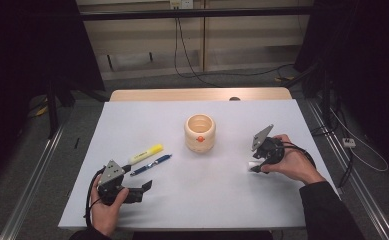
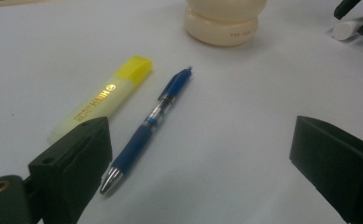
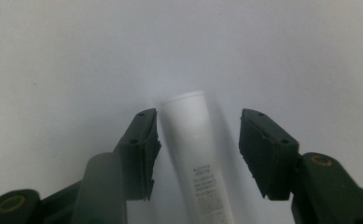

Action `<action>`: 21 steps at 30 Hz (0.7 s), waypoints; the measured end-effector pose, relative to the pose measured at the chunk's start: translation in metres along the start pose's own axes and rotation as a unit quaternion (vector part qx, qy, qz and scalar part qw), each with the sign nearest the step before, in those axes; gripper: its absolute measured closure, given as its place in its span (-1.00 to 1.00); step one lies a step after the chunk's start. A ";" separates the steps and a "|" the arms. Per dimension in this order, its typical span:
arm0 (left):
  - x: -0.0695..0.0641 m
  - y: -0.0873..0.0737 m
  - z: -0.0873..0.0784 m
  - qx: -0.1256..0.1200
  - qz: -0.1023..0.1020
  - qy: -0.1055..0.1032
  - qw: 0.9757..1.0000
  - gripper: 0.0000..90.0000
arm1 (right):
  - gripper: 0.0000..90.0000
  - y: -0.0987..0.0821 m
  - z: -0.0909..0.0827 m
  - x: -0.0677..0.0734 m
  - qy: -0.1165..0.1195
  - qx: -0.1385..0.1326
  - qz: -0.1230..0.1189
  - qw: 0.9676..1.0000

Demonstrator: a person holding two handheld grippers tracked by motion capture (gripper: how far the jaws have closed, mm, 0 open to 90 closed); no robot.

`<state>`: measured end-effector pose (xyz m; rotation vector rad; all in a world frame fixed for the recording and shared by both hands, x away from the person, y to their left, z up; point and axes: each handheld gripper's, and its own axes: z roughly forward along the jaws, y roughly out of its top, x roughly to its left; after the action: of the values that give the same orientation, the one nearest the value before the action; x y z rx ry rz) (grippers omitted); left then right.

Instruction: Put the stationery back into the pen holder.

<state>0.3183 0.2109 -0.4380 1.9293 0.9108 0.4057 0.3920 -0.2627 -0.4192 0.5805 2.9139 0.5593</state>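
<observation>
A white tube [image 3: 191, 135] lies flat on the table between the jaws of my right gripper [image 3: 198, 115]. Its left side sits close against one pad and a gap remains at the other, so the gripper is open around it. From above, the right gripper [image 1: 255, 165] is at the table's right with the tube [image 1: 249, 164] at its tips. My left gripper [image 1: 143, 188] rests open and empty at the front left. In its own view, its jaws [image 2: 198, 158] stand wide apart in front of a blue pen [image 2: 149, 123] and a yellow highlighter [image 2: 102, 98].
A cream ribbed holder [image 1: 200, 132] with an open top stands mid-table. The pen [image 1: 152, 164] and highlighter [image 1: 146, 153] lie side by side left of it. The white tabletop [image 1: 207, 200] ends near the person's forearms. Cables run over the floor behind and to the right.
</observation>
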 end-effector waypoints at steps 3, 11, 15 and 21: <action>0.000 0.000 0.000 0.000 0.000 0.000 1.000 -0.87 | 0.18 0.004 0.004 0.001 0.004 0.019 -0.013 1.000; 0.001 0.000 0.000 0.000 -0.003 -0.002 1.000 -0.87 | 0.34 0.011 0.010 0.002 0.012 0.043 -0.028 0.999; 0.000 0.000 0.000 0.000 -0.002 -0.002 1.000 -0.87 | 0.44 0.012 0.012 0.000 0.018 0.050 -0.040 0.998; 0.000 0.000 0.000 0.002 -0.002 -0.003 1.000 -0.87 | 0.50 0.013 0.012 0.002 0.015 0.056 -0.046 0.997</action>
<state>0.3186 0.2112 -0.4382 1.9303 0.9125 0.3963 0.3966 -0.2468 -0.4257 0.4509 2.9964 0.3986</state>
